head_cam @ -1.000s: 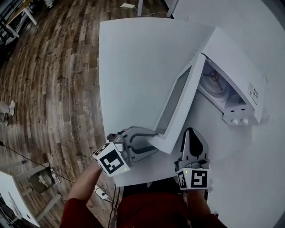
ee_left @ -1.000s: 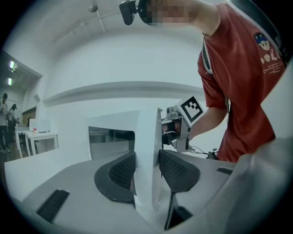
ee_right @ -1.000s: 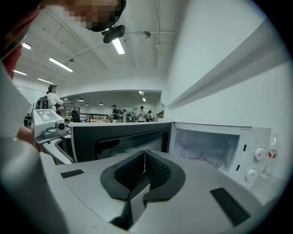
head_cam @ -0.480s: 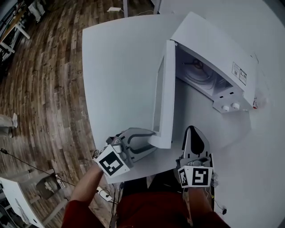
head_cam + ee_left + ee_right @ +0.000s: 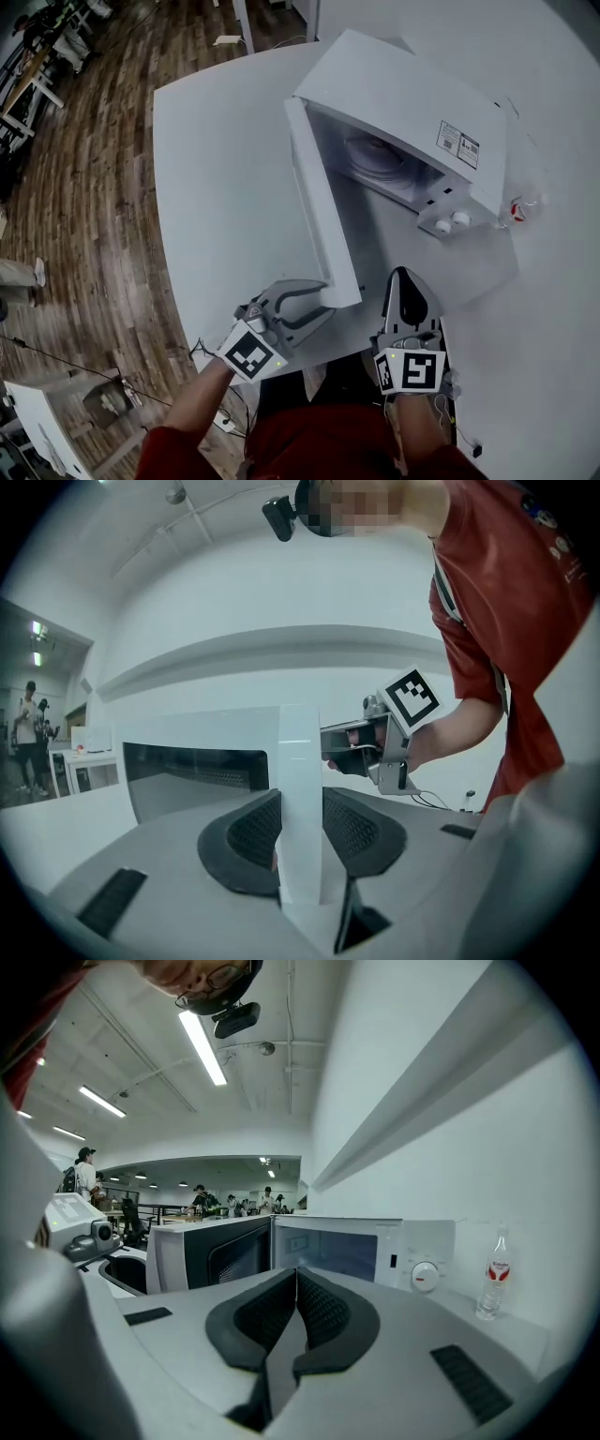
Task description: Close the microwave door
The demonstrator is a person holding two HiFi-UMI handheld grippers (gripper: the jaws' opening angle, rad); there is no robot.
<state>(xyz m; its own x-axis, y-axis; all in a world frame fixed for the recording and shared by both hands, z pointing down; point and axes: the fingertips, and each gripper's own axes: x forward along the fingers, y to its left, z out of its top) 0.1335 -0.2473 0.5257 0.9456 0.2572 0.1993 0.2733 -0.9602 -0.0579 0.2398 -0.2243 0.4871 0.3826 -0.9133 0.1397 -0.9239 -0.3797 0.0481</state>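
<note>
Between closing jaws of left gripper point(image 5: 317, 302), microwave door point(image 5: 319, 211), less ajar.

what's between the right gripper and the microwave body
Bare table only, in the head view; the open door stands left of that stretch.

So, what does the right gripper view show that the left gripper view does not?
Only the right gripper view shows the microwave cavity, the control knob and a plastic water bottle beside the microwave. Only the left gripper view shows the left gripper with its jaws closing on the free edge of the microwave door, and the person's red shirt. Both views show that door, which is open.
</note>
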